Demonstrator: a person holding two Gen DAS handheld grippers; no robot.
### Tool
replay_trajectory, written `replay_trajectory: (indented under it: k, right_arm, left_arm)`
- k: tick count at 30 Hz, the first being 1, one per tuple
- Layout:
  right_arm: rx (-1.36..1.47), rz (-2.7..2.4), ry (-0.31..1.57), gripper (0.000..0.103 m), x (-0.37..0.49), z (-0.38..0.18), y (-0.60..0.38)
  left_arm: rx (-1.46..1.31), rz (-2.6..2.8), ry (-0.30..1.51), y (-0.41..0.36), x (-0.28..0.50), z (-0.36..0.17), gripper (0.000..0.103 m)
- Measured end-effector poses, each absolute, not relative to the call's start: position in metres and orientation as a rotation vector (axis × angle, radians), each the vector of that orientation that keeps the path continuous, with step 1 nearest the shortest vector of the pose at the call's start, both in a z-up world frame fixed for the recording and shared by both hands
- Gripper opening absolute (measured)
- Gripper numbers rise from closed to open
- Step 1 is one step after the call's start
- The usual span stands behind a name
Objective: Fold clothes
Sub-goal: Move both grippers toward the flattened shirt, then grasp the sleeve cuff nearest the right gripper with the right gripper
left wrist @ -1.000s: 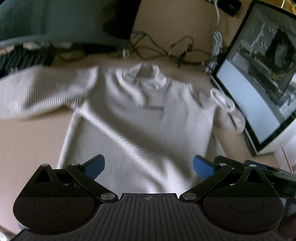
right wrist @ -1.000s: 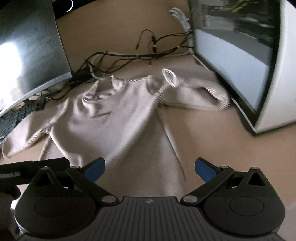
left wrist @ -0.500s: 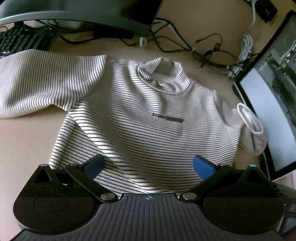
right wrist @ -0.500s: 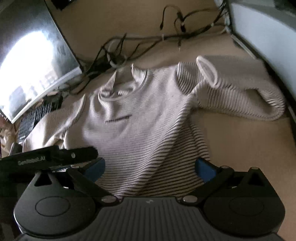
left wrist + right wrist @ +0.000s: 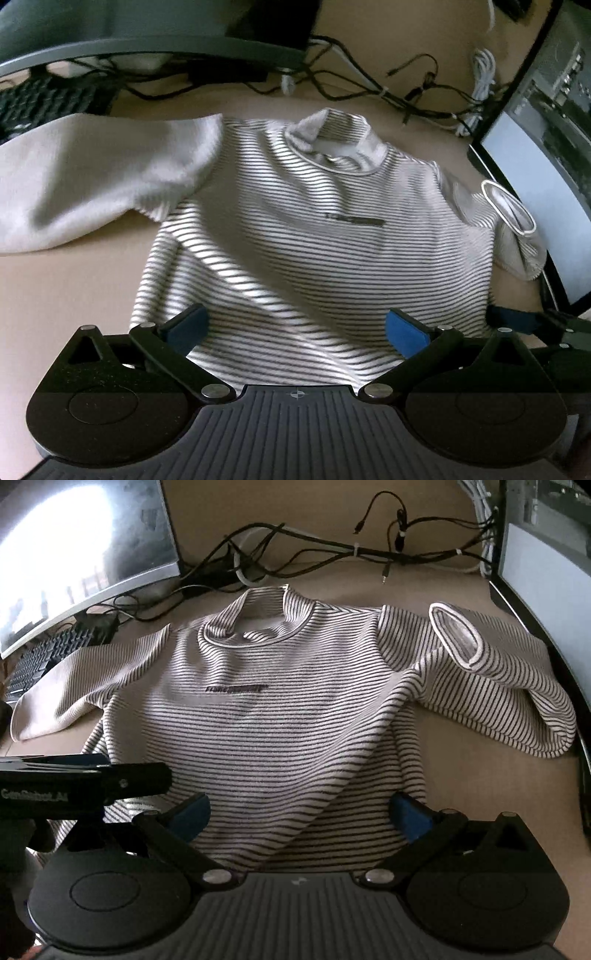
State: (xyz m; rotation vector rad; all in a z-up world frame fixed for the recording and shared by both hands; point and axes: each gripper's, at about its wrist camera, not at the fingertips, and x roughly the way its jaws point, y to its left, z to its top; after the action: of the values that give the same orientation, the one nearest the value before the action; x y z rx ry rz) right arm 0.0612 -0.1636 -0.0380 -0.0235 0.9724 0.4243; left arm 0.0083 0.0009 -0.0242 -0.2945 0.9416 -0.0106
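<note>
A ribbed, striped sweater (image 5: 288, 716) lies flat on the tan surface (image 5: 480, 794); left gripper (image 5: 295, 328) and right gripper (image 5: 301, 812) are both spread, empty.

both wrist views over shirt (image 5: 314, 236)

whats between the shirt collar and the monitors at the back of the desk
A tangle of black and white cables on the bare desk, between the collar of the striped shirt and the monitors. The right wrist view shows it best.
</note>
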Motion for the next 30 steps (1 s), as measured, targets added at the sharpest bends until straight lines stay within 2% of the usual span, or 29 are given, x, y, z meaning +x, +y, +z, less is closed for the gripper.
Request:
replay_trajectory:
  k: [11, 15, 17, 19, 20, 21, 28, 30]
  right_arm:
    - [0.015, 0.405, 0.949, 0.102, 0.039, -0.037, -0.156]
    - [0.010, 0.352, 0.925, 0.084, 0.034, -0.033, -0.166]
    - [-0.012, 0.348, 0.916, 0.080, 0.032, -0.032, -0.169]
    - [-0.019, 0.341, 0.905, 0.071, 0.030, -0.031, -0.173]
    - [-0.020, 0.335, 0.893, 0.061, 0.029, -0.029, -0.176]
    - [-0.020, 0.329, 0.882, 0.056, 0.028, -0.026, -0.178]
    - [-0.133, 0.177, 0.723, 0.052, 0.032, 0.018, -0.222]
    - [-0.185, 0.136, 0.691, 0.052, 0.032, 0.031, -0.233]
  left_arm:
    - [-0.303, -0.024, 0.925, 0.018, -0.008, -0.022, 0.103]
    - [-0.277, -0.028, 0.932, 0.013, -0.007, -0.021, 0.103]
    - [-0.297, -0.027, 0.943, 0.014, -0.006, -0.020, 0.103]
    - [-0.343, -0.026, 0.957, 0.018, -0.005, -0.017, 0.103]
    - [-0.382, -0.034, 0.965, 0.020, -0.005, -0.013, 0.103]
    - [-0.421, -0.044, 0.970, 0.021, -0.004, -0.009, 0.103]
    - [-0.612, -0.437, 0.826, -0.009, -0.025, 0.048, 0.103]
    - [-0.577, -0.503, 0.796, -0.027, -0.032, 0.058, 0.103]
